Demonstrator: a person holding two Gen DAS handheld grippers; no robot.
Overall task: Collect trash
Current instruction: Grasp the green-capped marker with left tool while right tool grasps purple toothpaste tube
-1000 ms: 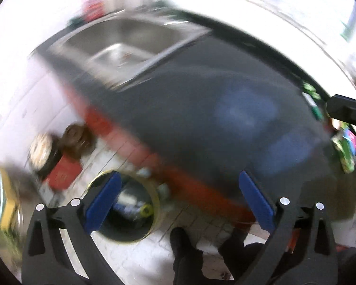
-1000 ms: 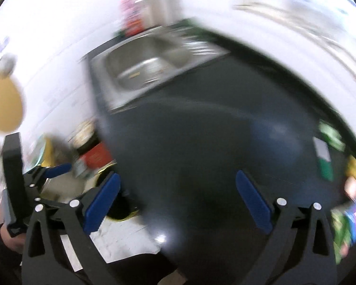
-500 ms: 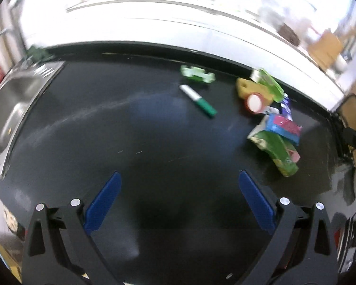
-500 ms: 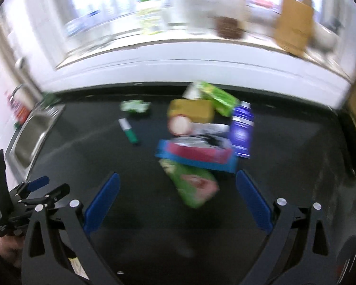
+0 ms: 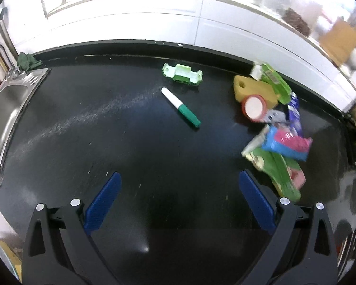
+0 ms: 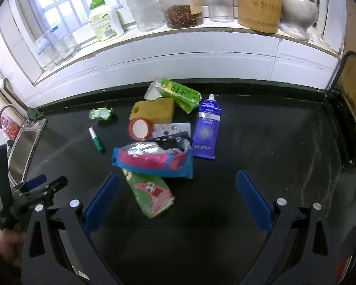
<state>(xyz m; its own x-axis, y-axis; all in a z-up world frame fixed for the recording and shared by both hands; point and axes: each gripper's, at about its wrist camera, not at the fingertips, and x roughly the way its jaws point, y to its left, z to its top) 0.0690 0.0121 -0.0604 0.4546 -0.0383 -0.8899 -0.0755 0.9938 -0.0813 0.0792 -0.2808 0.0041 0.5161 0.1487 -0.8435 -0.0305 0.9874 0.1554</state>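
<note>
Both claws hang above the black table [image 6: 284, 147], empty. Left claw [image 5: 180, 199] has its blue pads spread wide apart over bare surface near the front edge; right claw [image 6: 178, 197] is likewise spread, pads either side of the lowest trash item. Left claw also shows at the left edge of the right wrist view, held by a hand [image 6: 6, 244]. Trash sits in a loose pile around mid-table toward the back edge: green snack bag [image 6: 150, 191] nearest the front, partly under a blue-and-pink wrapper [image 6: 154, 161] with foil lining showing; a silver blister pack [image 6: 172, 128] and a red-rimmed round lid [image 6: 140, 129] behind that; a yellow sponge-like block [image 6: 153, 110] touching the lid; a green carton [image 6: 175, 93] tilted against the block at the back edge; a purple tube [image 6: 206, 128] lying flat just right of the pile. Apart from the pile, toward the sink side: a green-and-white marker [image 5: 180, 110] lying diagonally, and a small crumpled green box [image 5: 182, 74] closer to the back edge. Steel sink [image 5: 4, 109] is set in the table's left end. Window ledge [image 6: 154, 33] behind carries a green-capped bottle [image 6: 103, 21], jars and a wooden block.
</note>
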